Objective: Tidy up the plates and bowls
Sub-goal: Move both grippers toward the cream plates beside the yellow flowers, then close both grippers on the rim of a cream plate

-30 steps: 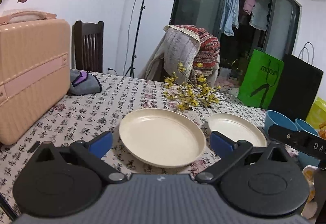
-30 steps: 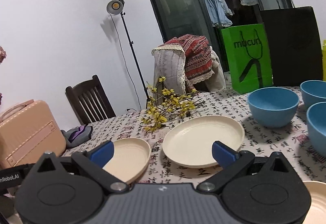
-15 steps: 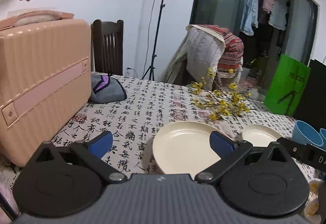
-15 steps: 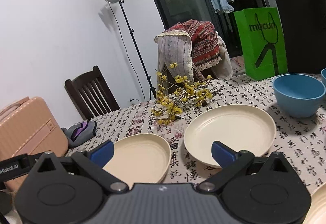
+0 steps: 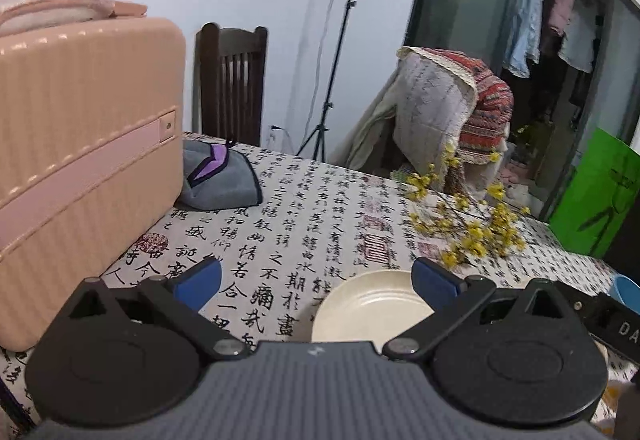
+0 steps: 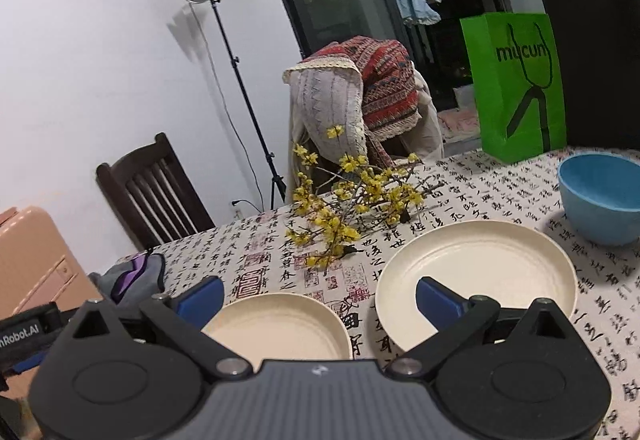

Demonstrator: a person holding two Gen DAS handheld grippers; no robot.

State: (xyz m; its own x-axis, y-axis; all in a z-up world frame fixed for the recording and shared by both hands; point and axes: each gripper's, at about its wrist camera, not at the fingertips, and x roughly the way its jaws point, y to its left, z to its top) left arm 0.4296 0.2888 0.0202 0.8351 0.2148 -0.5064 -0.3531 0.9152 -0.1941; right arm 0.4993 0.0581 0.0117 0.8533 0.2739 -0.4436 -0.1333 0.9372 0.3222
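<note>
Both the left gripper [image 5: 316, 280] and right gripper [image 6: 318, 294] hang spread, holding nothing. Two cream plates [image 6: 476, 276] [image 6: 280, 328] lie side by side, seemingly apart, near a blue bowl [image 6: 600, 199].

Matt cream plates [image 6: 476, 272] and a matt blue bowl [image 6: 600, 195] sit on a printed cloth tablecloth [image 5: 320, 207]; the ribbed pink suitcase [image 5: 80, 143] looks hard plastic.

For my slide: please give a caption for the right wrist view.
Open right gripper above two cream plates, blue bowl beyond.
</note>
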